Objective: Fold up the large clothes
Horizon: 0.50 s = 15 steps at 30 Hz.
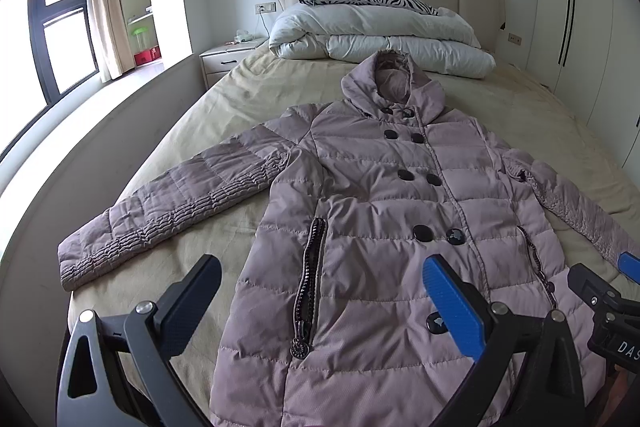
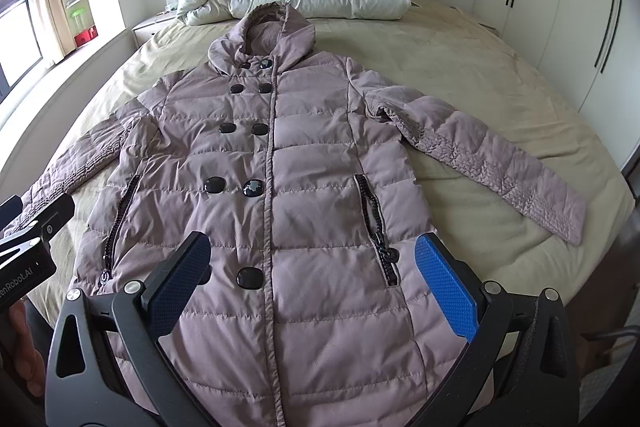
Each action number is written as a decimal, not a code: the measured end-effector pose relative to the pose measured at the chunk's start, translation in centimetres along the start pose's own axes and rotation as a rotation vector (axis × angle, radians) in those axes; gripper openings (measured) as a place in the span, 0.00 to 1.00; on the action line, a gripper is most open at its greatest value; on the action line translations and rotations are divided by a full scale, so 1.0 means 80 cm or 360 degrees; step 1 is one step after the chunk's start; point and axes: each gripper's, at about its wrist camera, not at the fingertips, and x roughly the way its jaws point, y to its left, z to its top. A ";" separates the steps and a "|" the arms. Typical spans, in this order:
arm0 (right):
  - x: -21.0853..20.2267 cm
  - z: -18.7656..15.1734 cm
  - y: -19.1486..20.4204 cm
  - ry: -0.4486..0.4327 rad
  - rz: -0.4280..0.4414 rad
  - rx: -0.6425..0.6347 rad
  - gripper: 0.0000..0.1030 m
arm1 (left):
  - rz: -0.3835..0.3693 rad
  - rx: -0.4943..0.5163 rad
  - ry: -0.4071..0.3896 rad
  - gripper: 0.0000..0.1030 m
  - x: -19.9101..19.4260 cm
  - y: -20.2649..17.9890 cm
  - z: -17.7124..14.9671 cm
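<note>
Mauve quilted coat [image 2: 280, 163]: flat on bed [image 2: 480, 75], sleeves spread. Left gripper [image 1: 320, 291], right gripper [image 2: 316, 267]: jaws released above hem.

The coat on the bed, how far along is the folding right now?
Done: the padded coat lies flat, front up and buttoned, both sleeves spread out on the bed. In hand: nothing; the left gripper and right gripper are open, over its lower half. Left: all the folding. No sleeve, hood or hem is turned in yet.
</note>
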 end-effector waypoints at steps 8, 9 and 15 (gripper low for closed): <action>0.000 0.001 0.000 0.0002 0.0003 0.0000 1.00 | -0.0001 0.0001 0.0004 1.00 0.000 0.000 0.000; 0.002 -0.003 0.000 0.0003 0.0002 -0.0001 1.00 | -0.0001 0.0001 0.0004 1.00 0.000 0.000 0.000; 0.003 -0.004 -0.001 0.0003 0.0003 0.0001 1.00 | -0.0001 0.0000 0.0006 1.00 0.000 0.000 0.000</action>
